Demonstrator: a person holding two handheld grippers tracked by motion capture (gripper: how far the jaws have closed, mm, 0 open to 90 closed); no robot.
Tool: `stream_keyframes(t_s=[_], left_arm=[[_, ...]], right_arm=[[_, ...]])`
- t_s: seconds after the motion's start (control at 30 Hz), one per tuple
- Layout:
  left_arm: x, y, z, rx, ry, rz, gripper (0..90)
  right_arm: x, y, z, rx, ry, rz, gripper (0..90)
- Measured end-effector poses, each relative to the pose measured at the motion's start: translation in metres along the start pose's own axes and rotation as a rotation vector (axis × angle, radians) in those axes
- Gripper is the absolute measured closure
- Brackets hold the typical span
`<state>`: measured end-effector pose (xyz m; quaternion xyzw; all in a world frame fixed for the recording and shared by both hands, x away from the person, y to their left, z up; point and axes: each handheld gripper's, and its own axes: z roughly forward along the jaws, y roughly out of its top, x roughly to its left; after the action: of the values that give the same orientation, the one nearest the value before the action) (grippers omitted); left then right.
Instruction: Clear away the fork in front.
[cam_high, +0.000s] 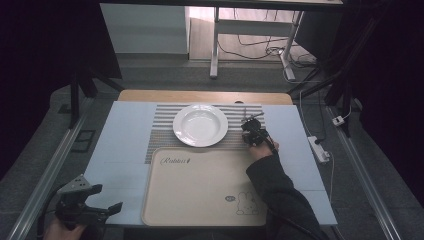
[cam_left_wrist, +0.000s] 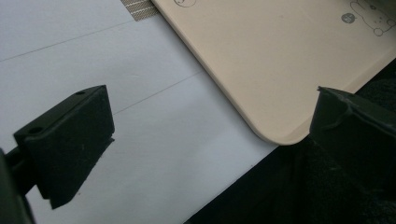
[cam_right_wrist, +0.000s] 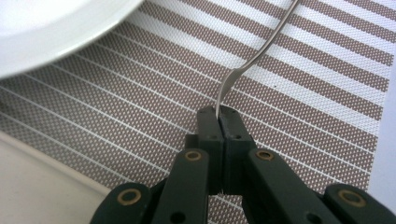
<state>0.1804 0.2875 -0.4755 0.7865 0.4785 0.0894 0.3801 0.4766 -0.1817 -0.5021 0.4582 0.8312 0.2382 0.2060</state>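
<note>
A white plate (cam_high: 200, 125) sits on a brown-and-white striped placemat (cam_high: 160, 135) at the back of the table. Right of the plate, my right gripper (cam_high: 248, 125) is shut on a thin metal utensil (cam_high: 253, 117). In the right gripper view the jaws (cam_right_wrist: 219, 116) clamp one end of the utensil (cam_right_wrist: 243, 67), whose handle curves away over the placemat (cam_right_wrist: 140, 93); its far end is cut off. The plate's rim (cam_right_wrist: 46, 32) lies at upper left. My left gripper (cam_high: 106, 197) stands open and empty at the table's front left corner, beside a beige tray (cam_high: 200, 185).
In the left gripper view, the wide-open gripper (cam_left_wrist: 210, 121) hangs over the pale table surface, next to the tray's rounded corner (cam_left_wrist: 280, 56). A dark sleeve (cam_high: 280, 190) crosses the tray's right edge. A power strip (cam_high: 318, 148) lies on the floor at right.
</note>
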Motion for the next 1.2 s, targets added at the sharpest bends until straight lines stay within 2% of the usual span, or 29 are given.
stream_keyframes(t_s=[0.17,0.37,0.47,0.63,0.87,1.07,1.2], left_arm=[[-0.002,0.000,-0.001,-0.014,0.014,0.010,0.0],[-0.003,0.000,-0.003,-0.044,-0.015,0.014,0.0],[-0.004,0.002,-0.003,-0.041,-0.017,0.025,0.0],[-0.001,0.004,0.000,-0.054,-0.060,0.041,0.0],[0.000,0.009,0.002,-0.071,-0.073,0.054,0.0],[-0.003,0.018,0.009,-0.088,-0.083,0.094,0.0],[-0.003,0.024,0.013,-0.102,-0.120,0.101,0.0]], right_arm=[[-0.004,0.000,-0.007,-0.015,0.019,0.006,89.2],[-0.004,-0.001,-0.024,-0.052,0.054,-0.004,89.1],[-0.003,-0.002,-0.033,-0.061,0.081,-0.016,89.1],[0.001,-0.008,-0.047,-0.065,0.115,-0.064,89.1],[0.012,-0.018,-0.067,-0.077,0.155,-0.108,89.1],[0.021,-0.028,-0.085,-0.094,0.202,-0.138,89.0],[0.026,-0.036,-0.096,-0.096,0.232,-0.169,89.0]])
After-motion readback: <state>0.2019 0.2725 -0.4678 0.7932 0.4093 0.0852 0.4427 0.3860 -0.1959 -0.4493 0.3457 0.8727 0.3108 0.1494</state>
